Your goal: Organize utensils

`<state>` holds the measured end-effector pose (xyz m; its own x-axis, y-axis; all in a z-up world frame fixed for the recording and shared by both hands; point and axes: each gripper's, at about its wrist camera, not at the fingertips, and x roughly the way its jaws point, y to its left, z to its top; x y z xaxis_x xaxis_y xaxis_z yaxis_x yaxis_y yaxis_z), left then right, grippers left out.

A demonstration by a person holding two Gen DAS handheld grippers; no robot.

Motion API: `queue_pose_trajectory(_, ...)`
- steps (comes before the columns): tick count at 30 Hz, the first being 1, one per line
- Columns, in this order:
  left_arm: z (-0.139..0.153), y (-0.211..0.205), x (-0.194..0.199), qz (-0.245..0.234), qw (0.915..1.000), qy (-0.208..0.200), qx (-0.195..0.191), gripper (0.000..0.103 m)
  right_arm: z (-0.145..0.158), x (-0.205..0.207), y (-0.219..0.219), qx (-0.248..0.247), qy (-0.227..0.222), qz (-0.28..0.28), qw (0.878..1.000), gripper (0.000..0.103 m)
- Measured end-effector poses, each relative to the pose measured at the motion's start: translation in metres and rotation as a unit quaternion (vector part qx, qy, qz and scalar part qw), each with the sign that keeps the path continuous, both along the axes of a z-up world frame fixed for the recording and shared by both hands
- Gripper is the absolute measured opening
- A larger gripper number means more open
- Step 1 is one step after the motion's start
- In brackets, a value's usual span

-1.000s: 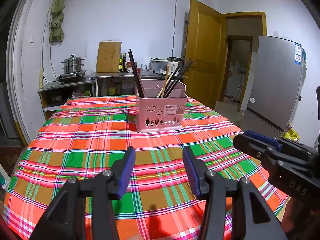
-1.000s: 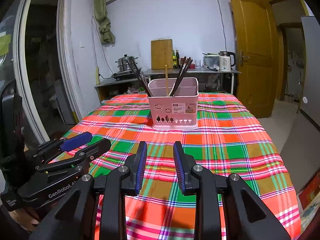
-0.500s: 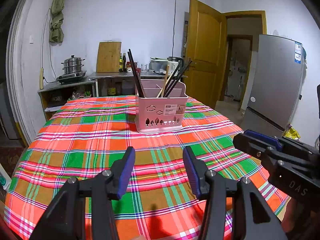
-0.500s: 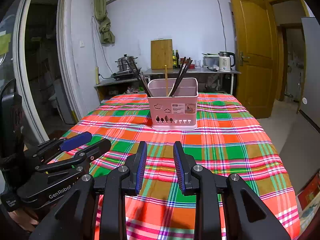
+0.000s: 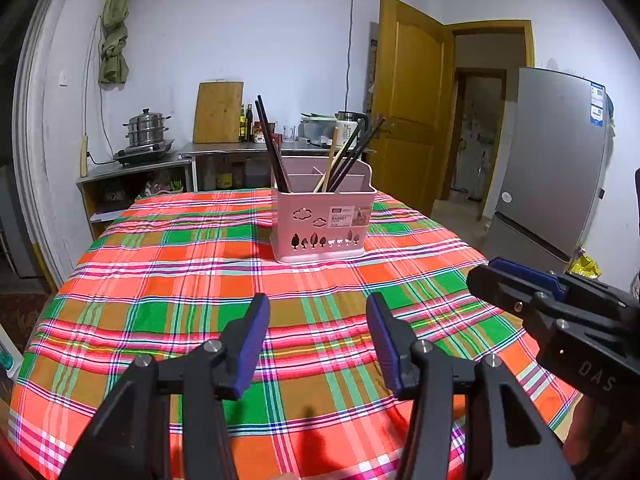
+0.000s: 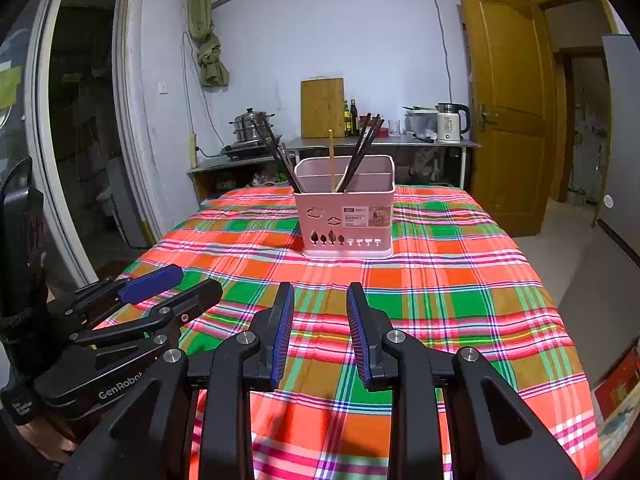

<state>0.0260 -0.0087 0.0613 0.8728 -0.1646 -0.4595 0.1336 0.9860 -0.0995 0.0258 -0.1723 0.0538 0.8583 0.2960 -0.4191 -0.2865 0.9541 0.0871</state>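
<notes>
Here we hold the left gripper (image 5: 318, 312) and right gripper (image 6: 320, 300) over the near edge of the plaid tablecloth (image 5: 180, 280), both spread wide and empty. The pink utensil basket (image 5: 324, 220) with dark chopsticks (image 5: 270, 140) stands toward the table's far edge, a steel counter (image 5: 280, 148) and yellow door (image 6: 508, 100) behind.

A table (image 5: 132, 308) covered with a plaid cloth (image 6: 460, 292) in red, green and orange carries a pink utensil basket (image 5: 323, 220) standing upright on the far part, near the middle. Chopsticks (image 5: 272, 146) lean inside it.

Lower ends of the dark chopsticks (image 5: 276, 152) — hidden inside the pink basket (image 5: 324, 220) — label print too small.
</notes>
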Motion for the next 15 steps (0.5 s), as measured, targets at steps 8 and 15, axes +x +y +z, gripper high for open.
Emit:
queue_pose_trajectory(8, -0.0010, 0.0004, -0.0008, 0.000, 1.0000, 0.000, 0.000, 0.052, -0.0005, -0.0007, -0.0012, -0.001, -0.001, -0.001, 1.000, 0.028)
queue_pose_trajectory(15, -0.0028, -0.0011, -0.0022, -0.003, 1.0000, 0.003, 0.004, 0.052, -0.0015, -0.0004, -0.0018, 0.000, -0.001, -0.001, 1.000, 0.028)
